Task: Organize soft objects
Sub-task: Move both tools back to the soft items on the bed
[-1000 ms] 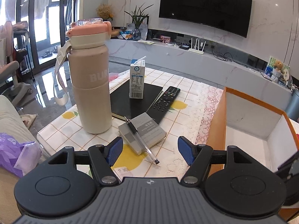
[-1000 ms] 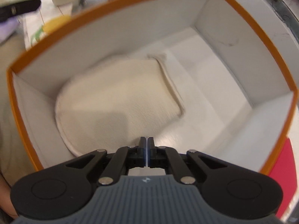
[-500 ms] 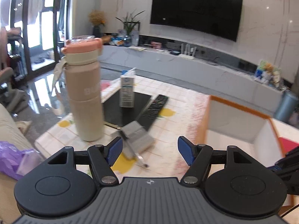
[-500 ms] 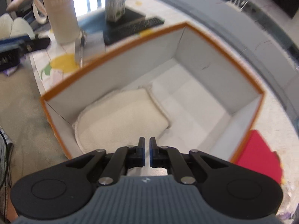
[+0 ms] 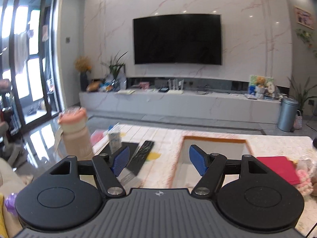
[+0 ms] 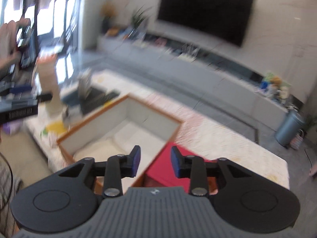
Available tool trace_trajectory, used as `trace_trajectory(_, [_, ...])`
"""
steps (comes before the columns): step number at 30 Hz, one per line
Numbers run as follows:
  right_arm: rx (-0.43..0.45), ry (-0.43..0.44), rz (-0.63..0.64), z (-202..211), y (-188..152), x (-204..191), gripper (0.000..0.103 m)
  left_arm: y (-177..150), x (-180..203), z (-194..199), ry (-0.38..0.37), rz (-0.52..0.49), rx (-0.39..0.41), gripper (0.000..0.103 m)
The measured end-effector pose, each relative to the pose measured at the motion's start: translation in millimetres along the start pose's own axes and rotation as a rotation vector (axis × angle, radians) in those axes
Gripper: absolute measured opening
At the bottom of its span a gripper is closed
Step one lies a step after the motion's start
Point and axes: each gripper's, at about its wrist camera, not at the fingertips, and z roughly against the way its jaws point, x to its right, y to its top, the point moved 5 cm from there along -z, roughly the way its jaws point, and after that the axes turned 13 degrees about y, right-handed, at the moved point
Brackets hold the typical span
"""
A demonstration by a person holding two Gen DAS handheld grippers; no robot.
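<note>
An orange-rimmed white box stands on the table; a cream cloth lies in its near end. The box also shows in the left wrist view. My right gripper is open and empty, raised above the box's near right corner. My left gripper is open and empty, held high over the table's near edge, left of the box. A pink and cream fluffy soft object lies at the far right of the left wrist view, beside a red flat item.
A pink-lidded beige bottle, a milk carton, a black notebook and a remote sit on the table's left part. The red item also shows in the right wrist view. A TV wall and low cabinet lie beyond.
My right gripper has opened, leaving the cream cloth in the box, and has pulled up and back. My left gripper has risen and tilted up, still open.
</note>
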Motion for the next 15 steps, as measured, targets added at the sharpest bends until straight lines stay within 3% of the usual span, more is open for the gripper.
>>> trace_trajectory(4, [0.114,-0.120,-0.057,54.9,-13.4,29.3,0.044,3.2,34.3,22.4,-0.089,-0.055,0.021,0.083])
trace_trajectory(8, [0.217,-0.184,-0.151,91.3,-34.7,63.5,0.053,-1.5,83.0,40.5,-0.181,-0.105,0.019,0.083])
trace_trajectory(15, [0.341,-0.242,-0.453,121.5,-113.2,129.8,0.067,-45.4,208.7,62.9,-0.399,-0.270,-0.019,0.085])
